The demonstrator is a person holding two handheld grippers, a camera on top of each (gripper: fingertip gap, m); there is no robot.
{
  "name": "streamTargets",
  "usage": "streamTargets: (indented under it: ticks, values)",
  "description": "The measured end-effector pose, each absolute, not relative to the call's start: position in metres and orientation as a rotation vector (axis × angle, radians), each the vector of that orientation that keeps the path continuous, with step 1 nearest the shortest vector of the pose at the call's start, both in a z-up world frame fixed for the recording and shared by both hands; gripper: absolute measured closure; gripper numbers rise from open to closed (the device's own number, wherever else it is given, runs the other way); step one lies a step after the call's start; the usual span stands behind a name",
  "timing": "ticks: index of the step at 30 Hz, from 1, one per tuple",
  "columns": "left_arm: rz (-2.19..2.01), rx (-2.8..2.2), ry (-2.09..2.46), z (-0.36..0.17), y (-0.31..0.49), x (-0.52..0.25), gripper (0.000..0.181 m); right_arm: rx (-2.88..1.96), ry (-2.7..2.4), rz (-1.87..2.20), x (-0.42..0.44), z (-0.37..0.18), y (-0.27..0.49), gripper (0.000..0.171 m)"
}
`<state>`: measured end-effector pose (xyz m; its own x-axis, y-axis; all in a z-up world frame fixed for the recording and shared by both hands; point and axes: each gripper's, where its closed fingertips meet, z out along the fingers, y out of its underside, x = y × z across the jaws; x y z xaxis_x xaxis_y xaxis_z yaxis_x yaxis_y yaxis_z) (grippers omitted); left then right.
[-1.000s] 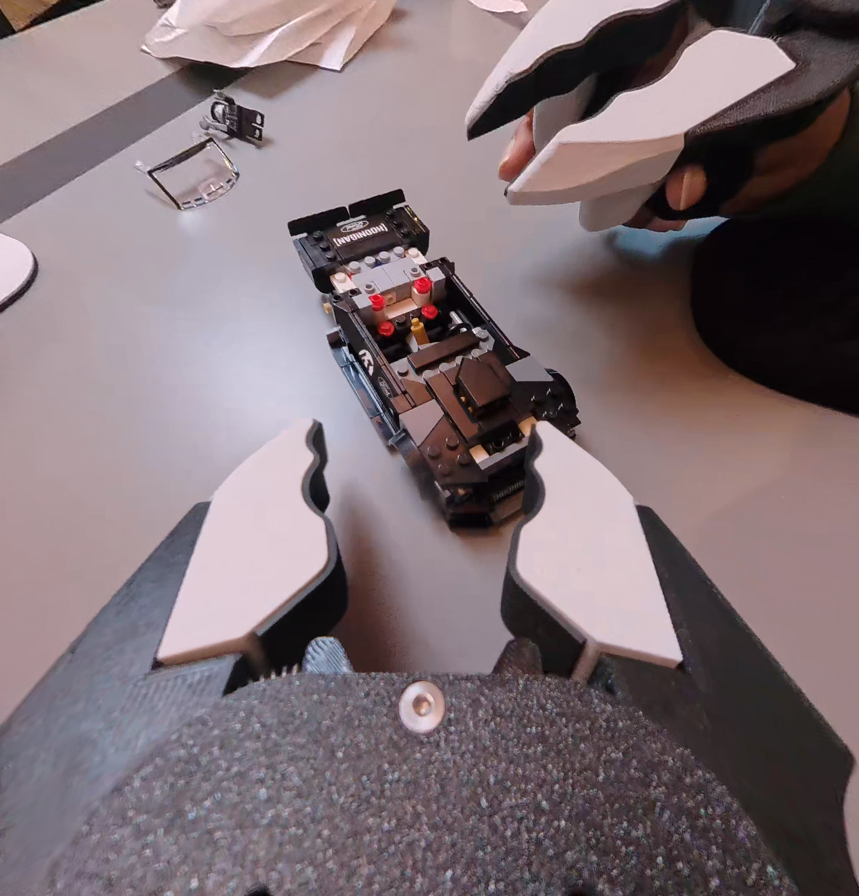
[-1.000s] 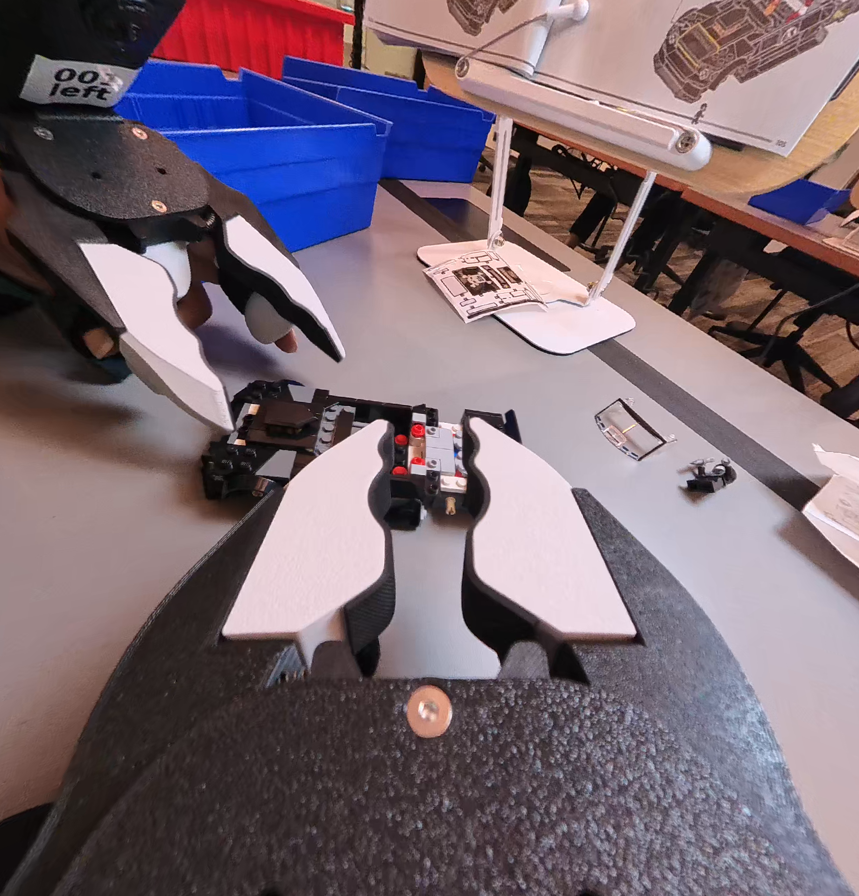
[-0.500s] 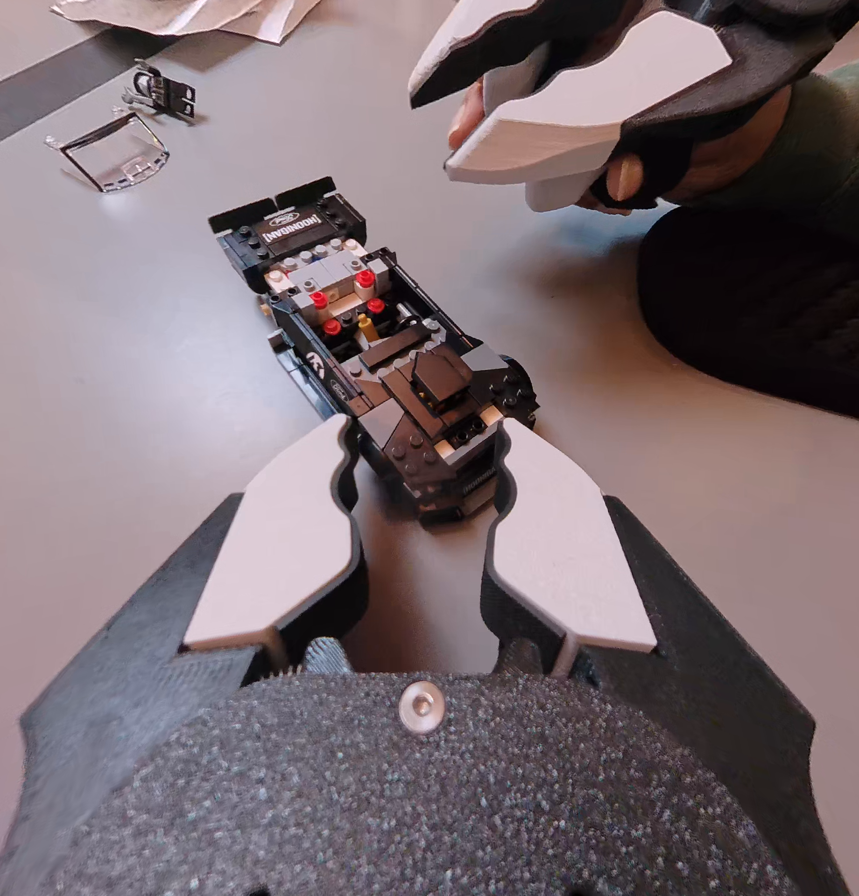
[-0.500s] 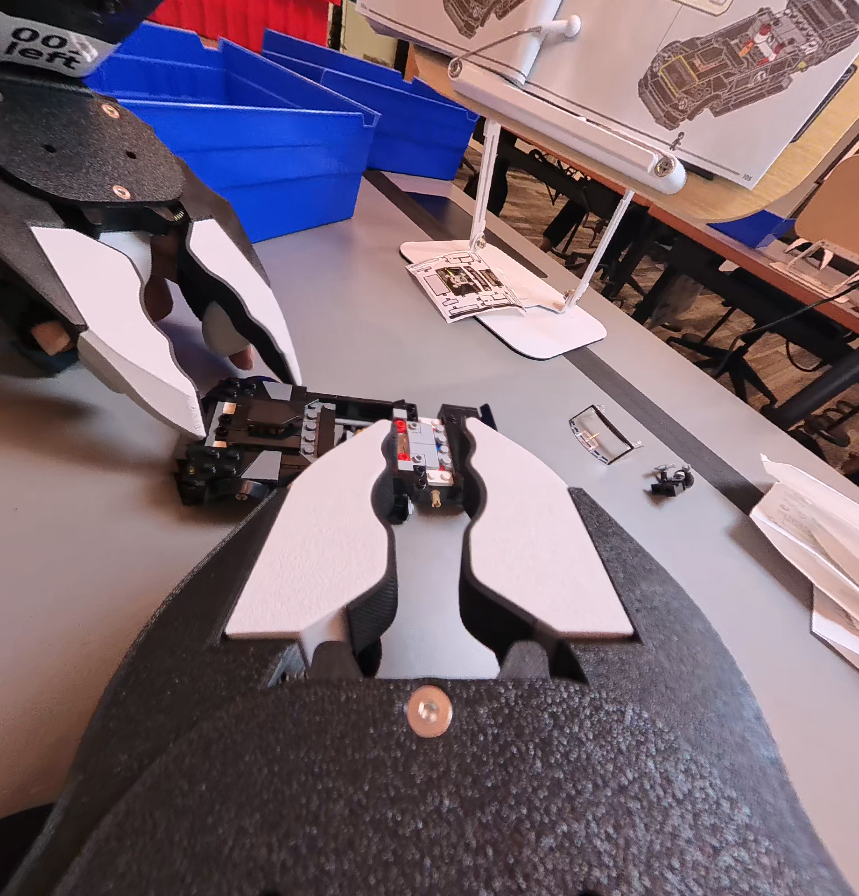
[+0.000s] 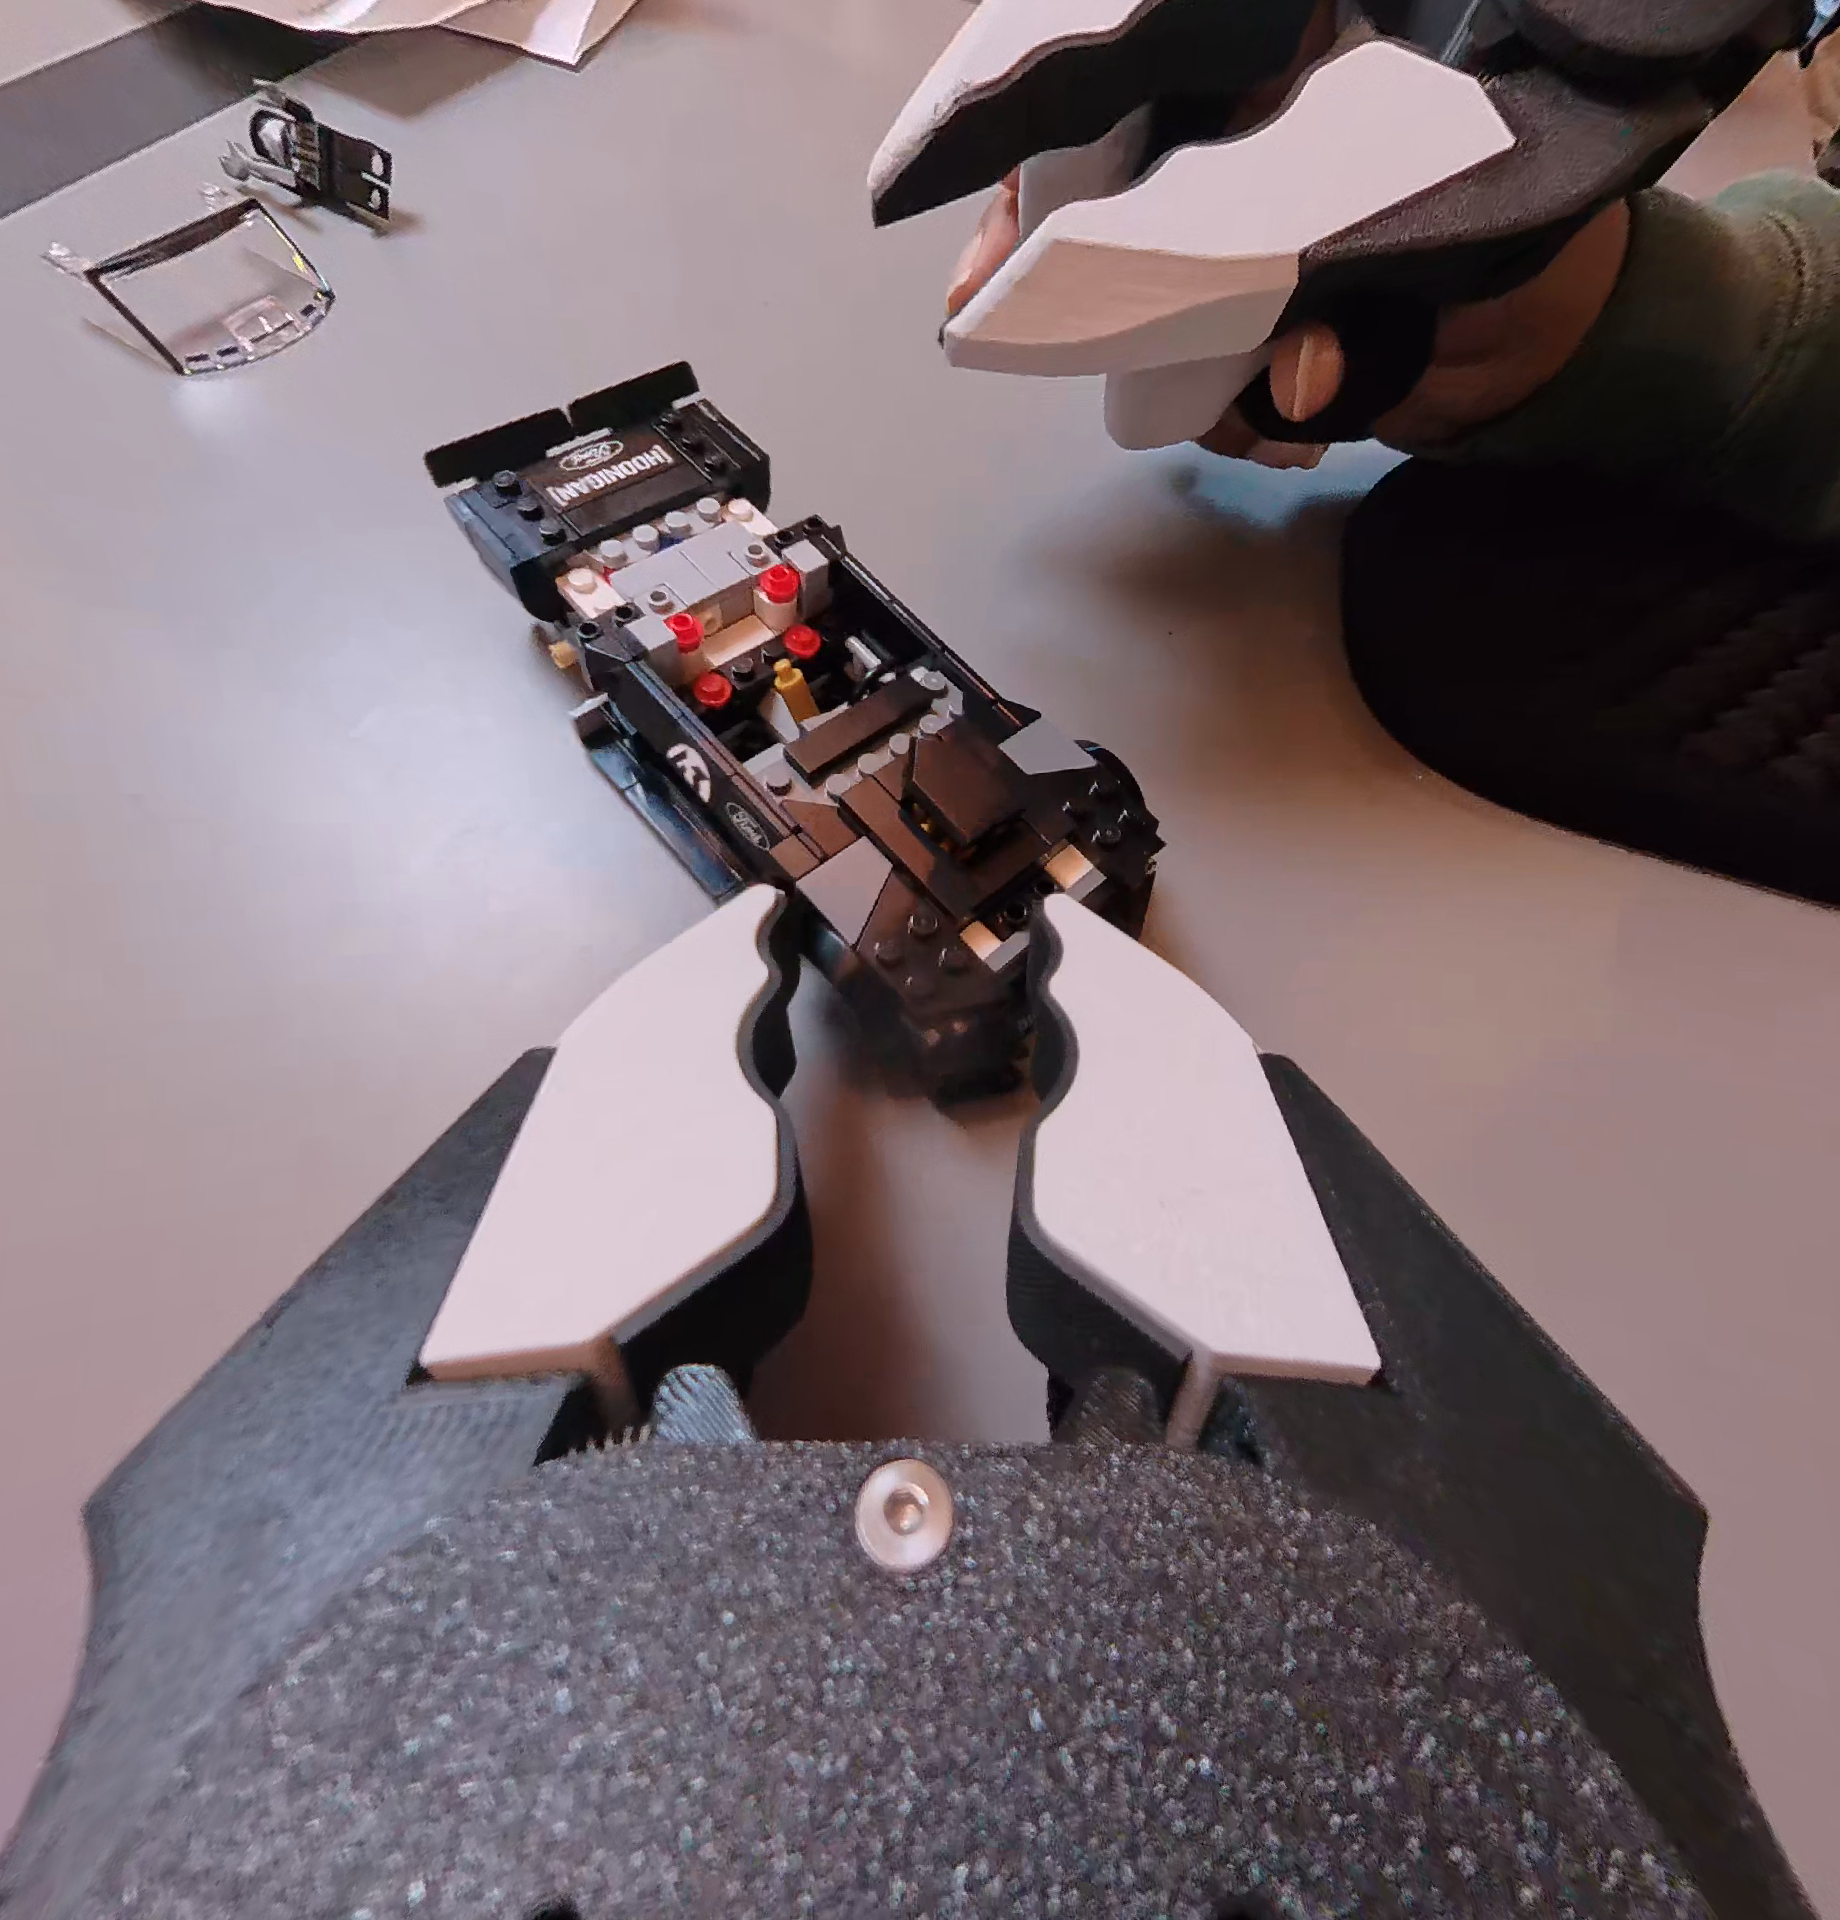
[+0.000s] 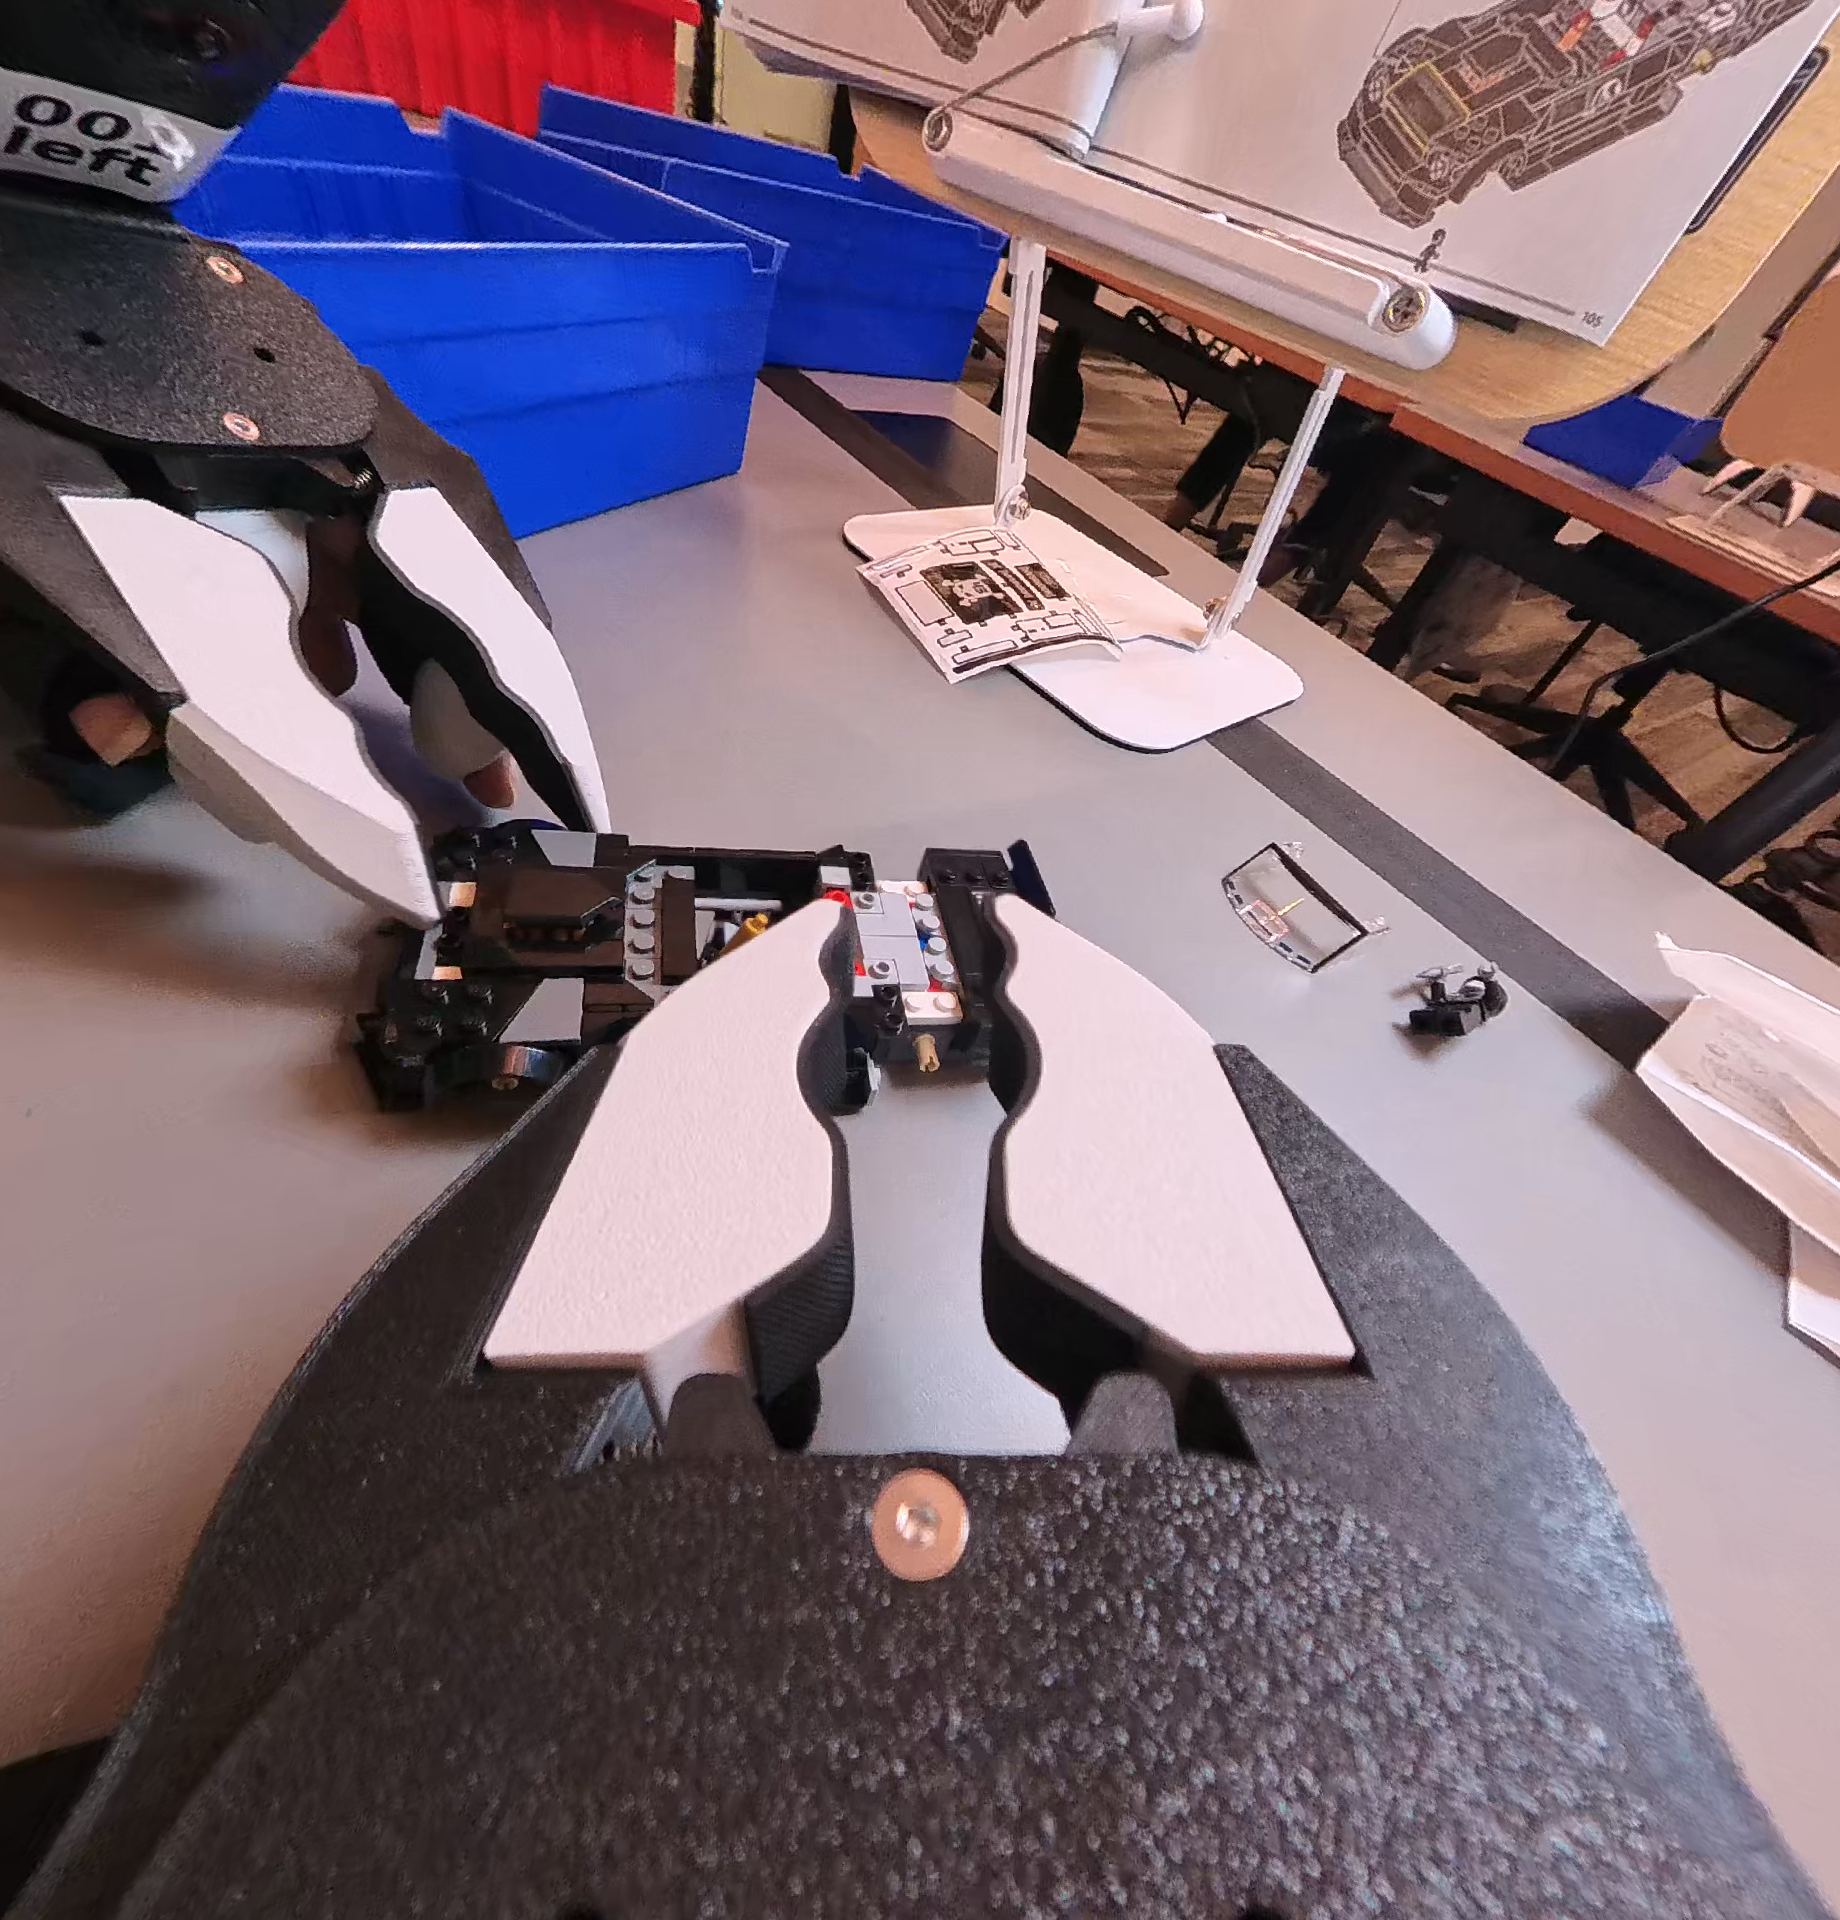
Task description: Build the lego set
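Car now between left tool.

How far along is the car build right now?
Done: the black brick car chassis has its grey and red interior bricks in. In hand: the left claw straddles its near end, not visibly clamped; the right claw hovers empty. Left: the clear windscreen piece and small black part lie loose on the grey table.

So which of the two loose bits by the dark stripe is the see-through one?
The clear curved windscreen piece, lying nearer the lego car. The other loose bit beside it is small, black and solid, with grey parts.
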<state>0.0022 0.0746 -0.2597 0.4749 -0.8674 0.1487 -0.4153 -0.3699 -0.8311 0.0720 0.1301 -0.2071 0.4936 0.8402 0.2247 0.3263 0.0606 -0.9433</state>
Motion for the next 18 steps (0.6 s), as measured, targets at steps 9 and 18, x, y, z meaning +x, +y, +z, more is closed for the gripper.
streamTargets:
  ticks: [9,18]
  values:
    - [-0.788,-1.865,0.990,-0.233,0.081,-0.003,0.142,-1.520,-1.070,0.511,0.070,-0.209,0.129,0.149]
    - [-0.780,-1.744,0.918,-0.214,0.085,-0.004,0.181,-1.502,-1.100,0.491,0.068,-0.207,0.124,0.169]
